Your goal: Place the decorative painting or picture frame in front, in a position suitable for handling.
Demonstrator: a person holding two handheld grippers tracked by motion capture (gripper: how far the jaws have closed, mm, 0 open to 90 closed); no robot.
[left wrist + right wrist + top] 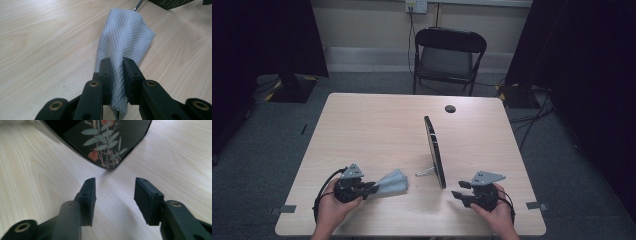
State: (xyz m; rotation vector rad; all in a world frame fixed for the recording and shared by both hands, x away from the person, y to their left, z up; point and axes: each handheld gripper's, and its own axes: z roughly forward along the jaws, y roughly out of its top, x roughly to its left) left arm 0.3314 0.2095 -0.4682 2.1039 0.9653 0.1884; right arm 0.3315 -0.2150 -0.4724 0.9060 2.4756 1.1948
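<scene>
1. No text, label, brand name, number or sign can be read in any of the views.
2. The black-framed upright picture panel (105, 142) on the pale wooden table carries a printed motif of green leaves and orange-red blossoms; it bears no lettering.
3. The white wall socket plate (416, 6) behind the black folding chair is too small for any marking on it to be made out.

Black tongs (373, 188), brass screws, grey 3-cornered plates, black cables.
</scene>
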